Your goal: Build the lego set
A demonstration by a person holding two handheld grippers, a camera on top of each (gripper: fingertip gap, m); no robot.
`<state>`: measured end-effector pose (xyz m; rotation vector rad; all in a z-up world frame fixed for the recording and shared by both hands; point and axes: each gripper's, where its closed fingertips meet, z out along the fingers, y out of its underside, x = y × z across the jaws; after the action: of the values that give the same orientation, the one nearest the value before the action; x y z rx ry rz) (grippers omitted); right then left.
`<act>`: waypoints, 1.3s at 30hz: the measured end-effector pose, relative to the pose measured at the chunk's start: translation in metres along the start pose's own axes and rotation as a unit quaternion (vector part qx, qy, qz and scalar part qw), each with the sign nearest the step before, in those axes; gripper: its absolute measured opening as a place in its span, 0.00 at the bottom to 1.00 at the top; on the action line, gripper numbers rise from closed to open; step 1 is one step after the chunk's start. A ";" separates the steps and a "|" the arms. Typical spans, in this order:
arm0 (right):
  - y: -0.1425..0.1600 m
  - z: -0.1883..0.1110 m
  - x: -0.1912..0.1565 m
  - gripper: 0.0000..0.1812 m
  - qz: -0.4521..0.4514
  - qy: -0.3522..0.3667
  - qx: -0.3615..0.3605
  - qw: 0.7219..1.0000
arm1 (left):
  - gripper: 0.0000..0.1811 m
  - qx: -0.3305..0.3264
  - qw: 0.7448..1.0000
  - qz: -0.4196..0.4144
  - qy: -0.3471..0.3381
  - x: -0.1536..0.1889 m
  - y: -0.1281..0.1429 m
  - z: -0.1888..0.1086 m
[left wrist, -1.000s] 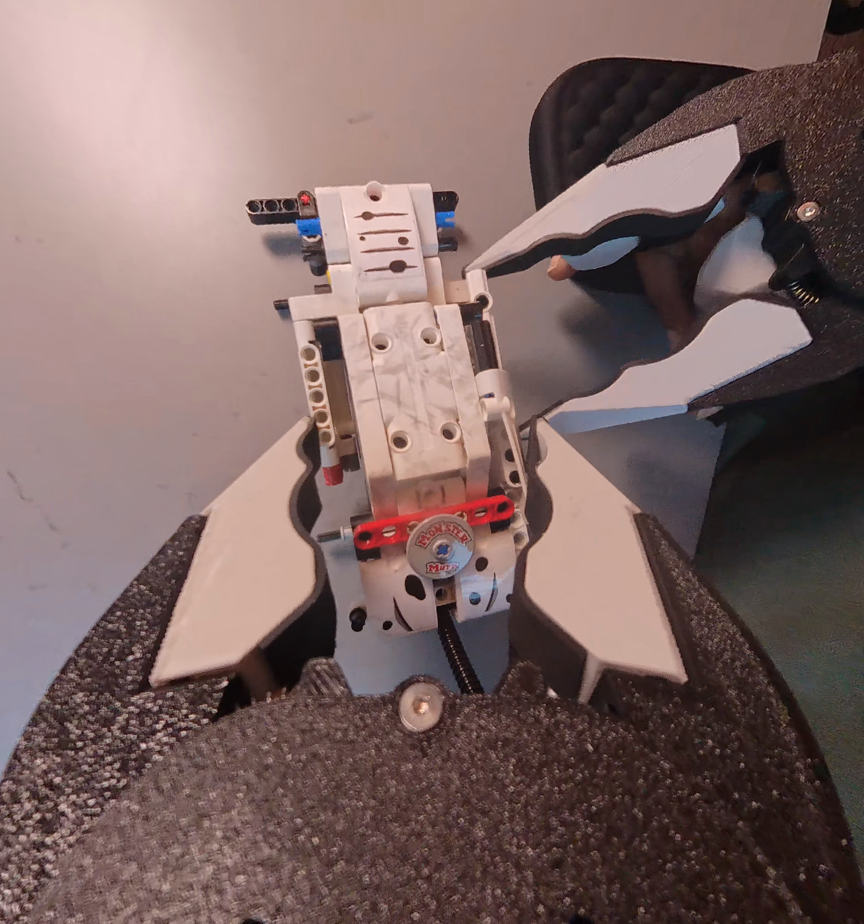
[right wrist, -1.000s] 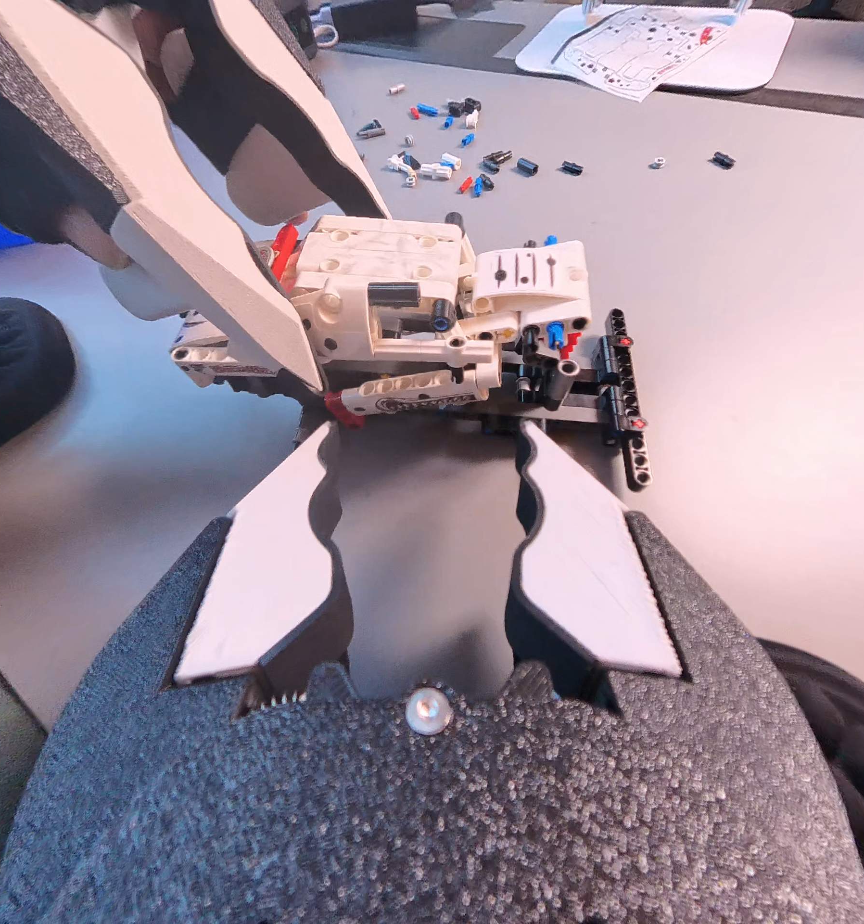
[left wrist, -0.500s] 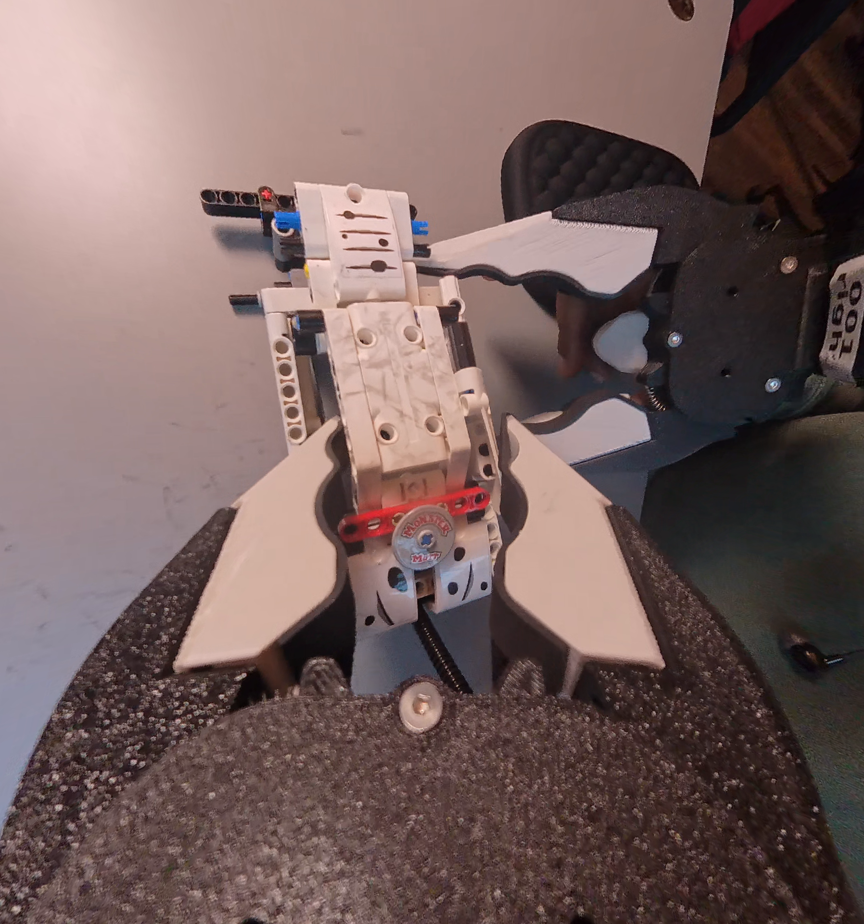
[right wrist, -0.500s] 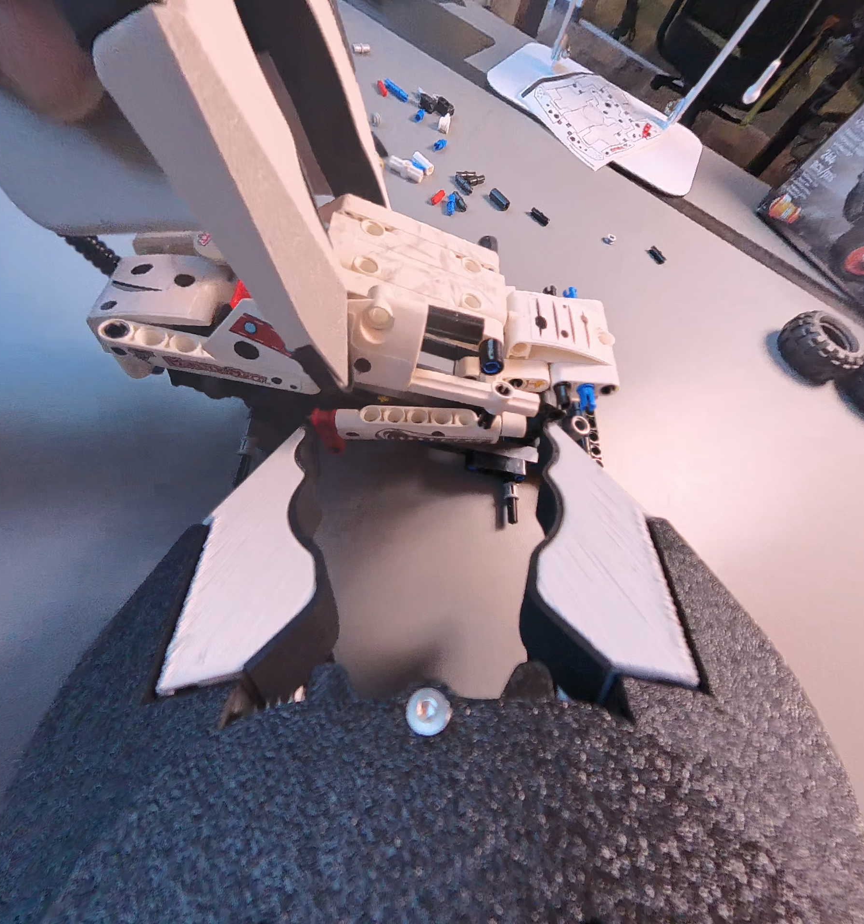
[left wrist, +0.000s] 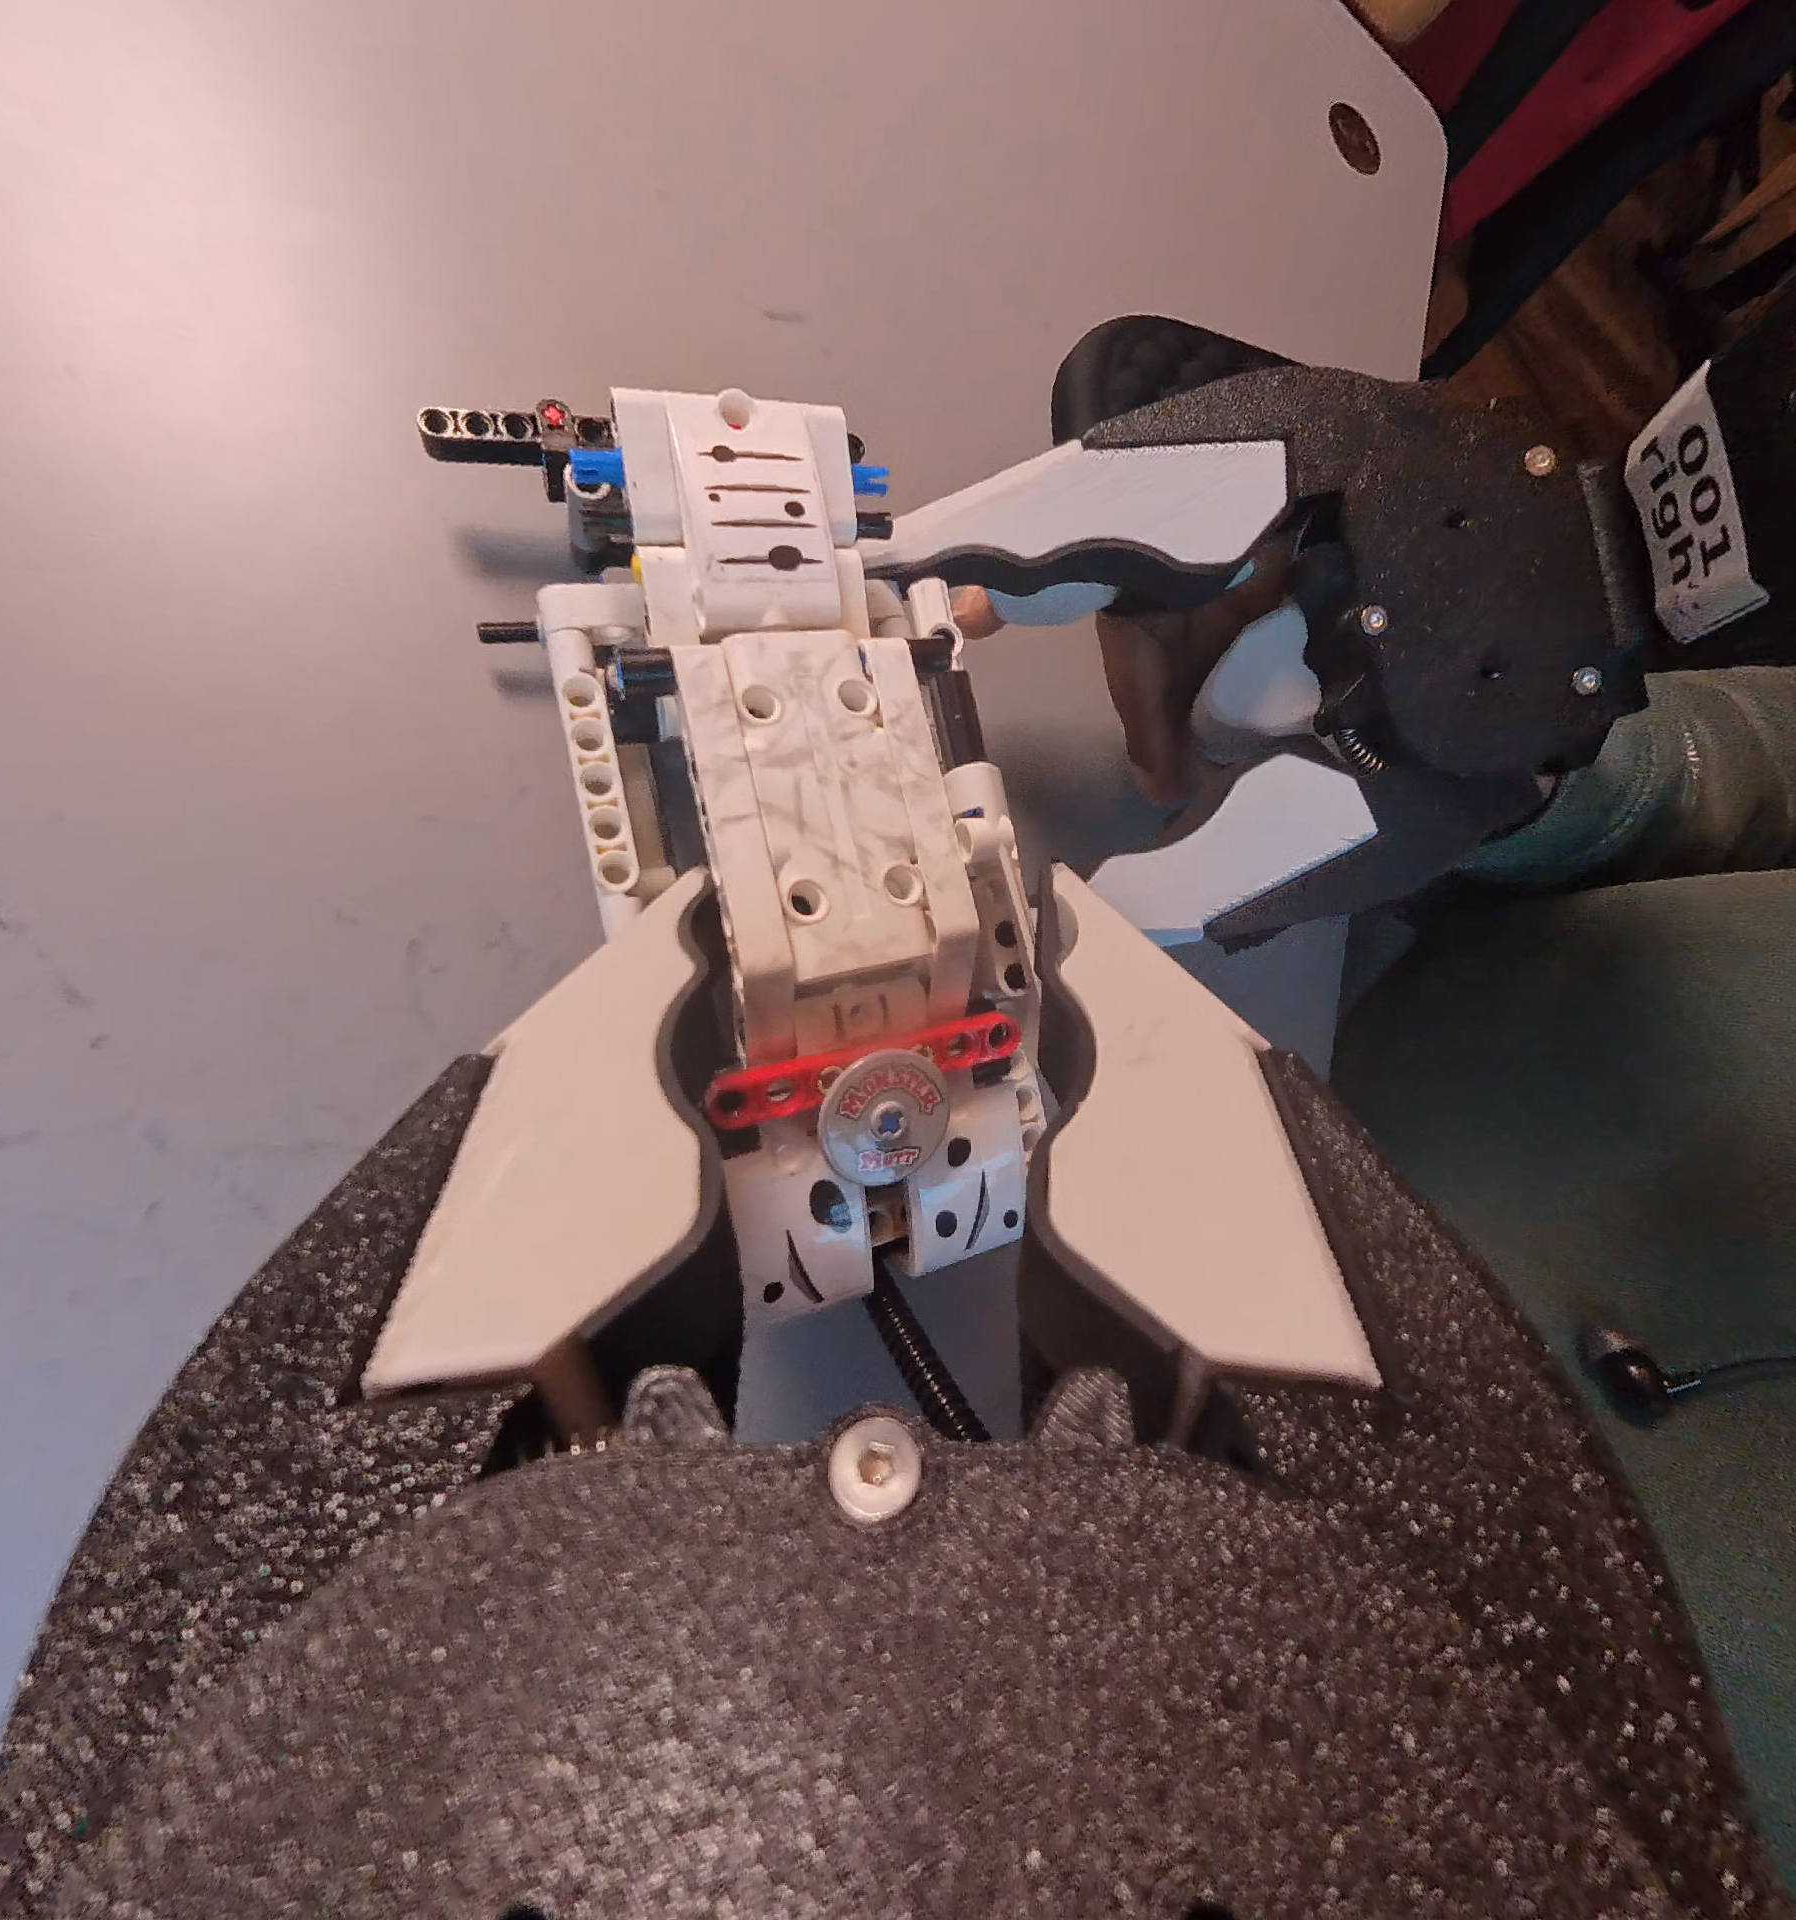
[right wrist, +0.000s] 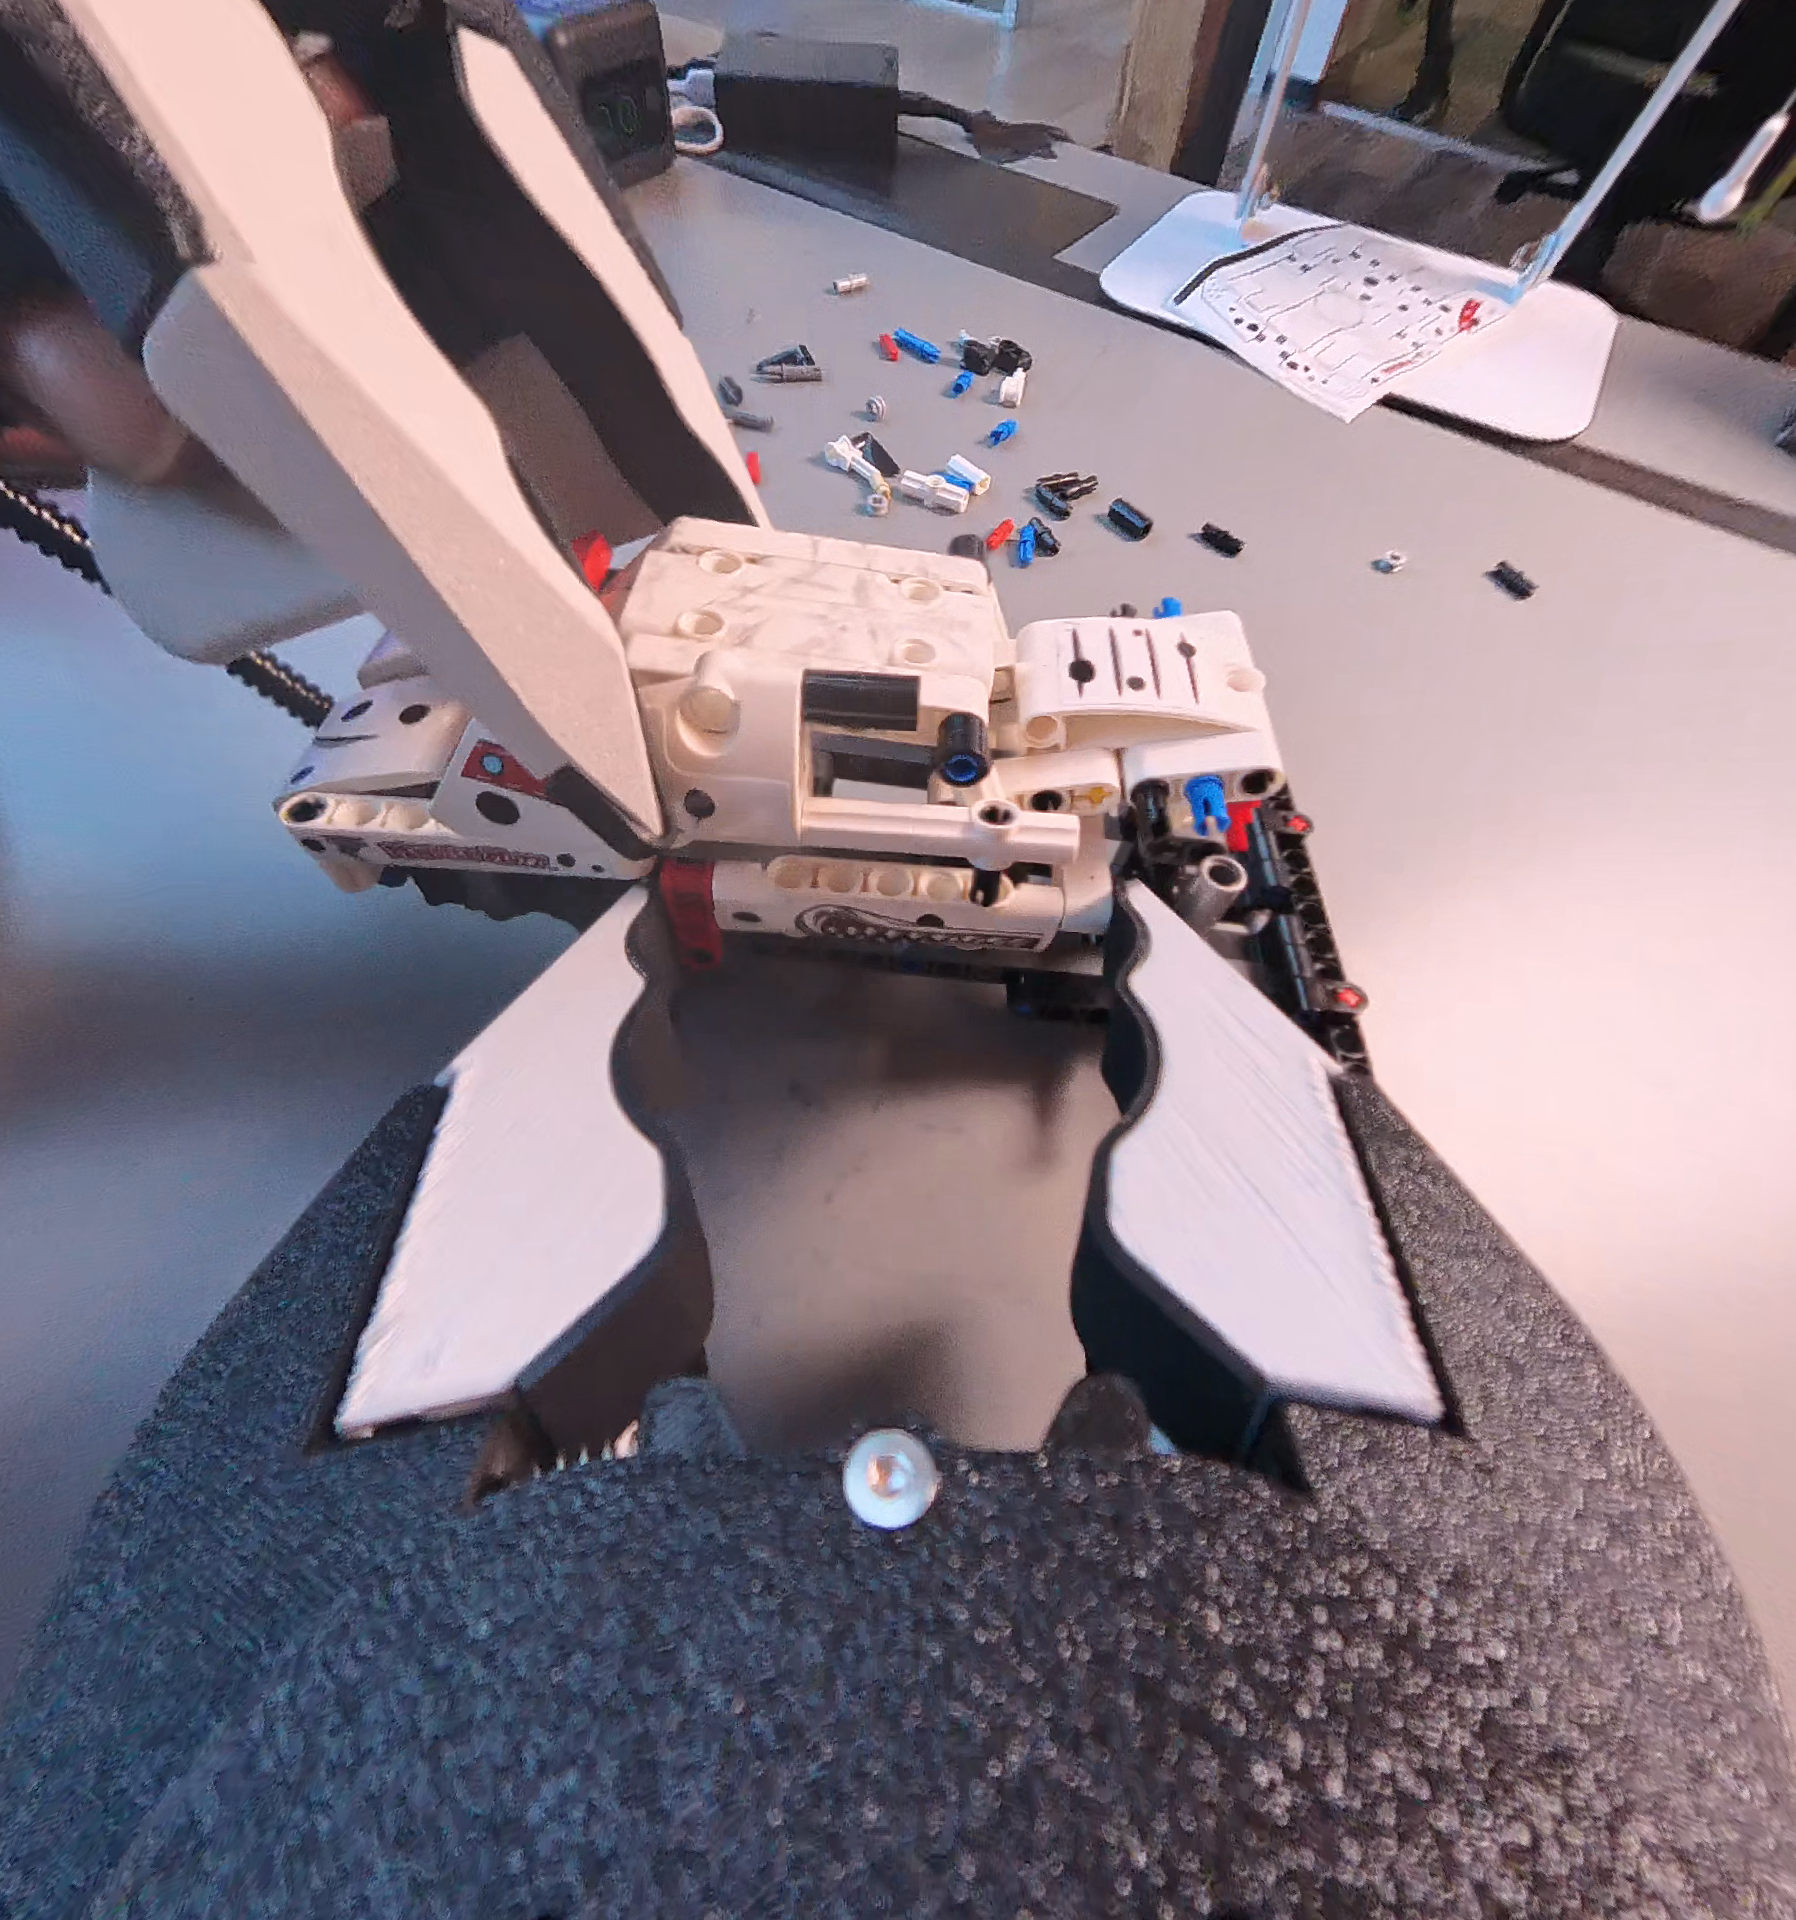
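left gripper: fingers now clamped on model | right gripper: fingers wide, empty, moved closer | model steadied for next part

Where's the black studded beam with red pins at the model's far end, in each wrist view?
Left wrist view: the black beam with red pins sticks out left at the white lego model's top end.
Right wrist view: same beam runs down the model's right end, beside the right gripper.
Shared landmark: white slotted panel.
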<state>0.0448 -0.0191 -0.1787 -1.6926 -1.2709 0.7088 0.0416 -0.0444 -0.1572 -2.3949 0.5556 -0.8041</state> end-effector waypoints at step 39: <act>-0.006 -0.013 0.007 0.42 0.055 -0.082 0.025 0.995 | 0.29 -0.090 0.939 0.228 -0.240 0.002 -0.044 0.014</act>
<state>0.0551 -0.0163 -0.1666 -1.7019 -1.2681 0.9531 0.0614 -0.0072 -0.1390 -2.3575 0.9526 0.0382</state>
